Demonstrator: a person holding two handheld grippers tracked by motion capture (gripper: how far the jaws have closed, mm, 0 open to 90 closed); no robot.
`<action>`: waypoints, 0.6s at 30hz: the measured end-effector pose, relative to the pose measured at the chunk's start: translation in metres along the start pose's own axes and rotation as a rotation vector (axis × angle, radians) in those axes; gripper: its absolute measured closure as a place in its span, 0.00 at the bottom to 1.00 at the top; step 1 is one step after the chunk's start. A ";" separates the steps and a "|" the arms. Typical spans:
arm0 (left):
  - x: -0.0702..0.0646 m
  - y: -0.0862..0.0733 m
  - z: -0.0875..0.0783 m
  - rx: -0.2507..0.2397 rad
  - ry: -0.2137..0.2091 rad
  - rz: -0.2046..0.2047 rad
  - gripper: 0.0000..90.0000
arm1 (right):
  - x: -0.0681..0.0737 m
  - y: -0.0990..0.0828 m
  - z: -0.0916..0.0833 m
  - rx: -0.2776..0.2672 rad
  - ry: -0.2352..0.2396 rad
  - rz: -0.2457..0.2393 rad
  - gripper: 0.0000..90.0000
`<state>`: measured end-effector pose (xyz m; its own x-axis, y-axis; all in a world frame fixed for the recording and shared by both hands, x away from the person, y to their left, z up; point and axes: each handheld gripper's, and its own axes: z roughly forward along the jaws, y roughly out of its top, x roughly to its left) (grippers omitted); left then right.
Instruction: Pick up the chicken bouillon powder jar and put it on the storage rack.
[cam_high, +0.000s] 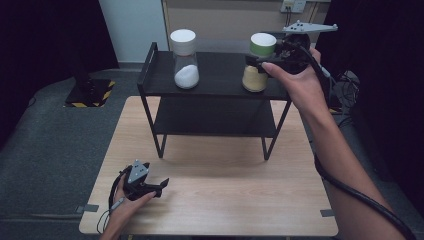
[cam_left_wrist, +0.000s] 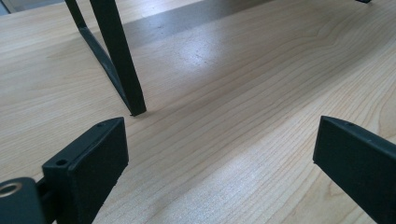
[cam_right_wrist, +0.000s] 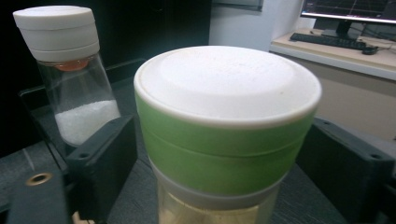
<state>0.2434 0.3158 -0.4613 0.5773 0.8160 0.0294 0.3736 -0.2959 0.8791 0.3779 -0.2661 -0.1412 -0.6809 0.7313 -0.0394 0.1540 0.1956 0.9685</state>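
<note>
My right gripper (cam_high: 257, 61) is up at the top shelf of the black rack (cam_high: 150, 65), its fingers (cam_right_wrist: 100, 163) set on either side of the green-lidded jar (cam_high: 259, 62). In the right gripper view the green lid (cam_right_wrist: 224, 140) sits between them; the left finger is just beside it, the right one stands a little off, and I cannot tell whether either one touches the jar. The jar holds something yellowish and stands upright at the right end of the top shelf. The white-lidded jar (cam_high: 185, 57), with white grains in the bottom, stands on the same shelf well to the left, apart from mine; I see it also in the right gripper view (cam_right_wrist: 70, 70), off to the left behind my finger.

My left gripper (cam_high: 159, 186) rests low on the worktop (cam_high: 225, 200) near its front left corner, held in my left hand (cam_high: 125, 202). Its fingers (cam_left_wrist: 88, 163) are spread wide with nothing between them but bare wood. A rack leg (cam_left_wrist: 116, 56) stands on the worktop just ahead of the left finger.
</note>
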 end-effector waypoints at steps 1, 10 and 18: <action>0.000 0.000 0.000 -0.001 0.000 0.000 0.02 | 0.001 0.000 -0.001 -0.002 -0.003 -0.002 0.12; -0.001 0.001 0.000 0.001 0.001 0.004 0.02 | 0.007 -0.004 -0.016 0.002 -0.027 -0.049 0.07; -0.003 0.002 0.000 0.003 0.001 0.014 0.03 | 0.010 -0.015 -0.029 -0.009 -0.032 -0.054 0.06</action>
<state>0.2422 0.3129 -0.4598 0.5819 0.8122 0.0421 0.3676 -0.3088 0.8772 0.3473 -0.2807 -0.1489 -0.6647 0.7404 -0.0996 0.1111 0.2298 0.9669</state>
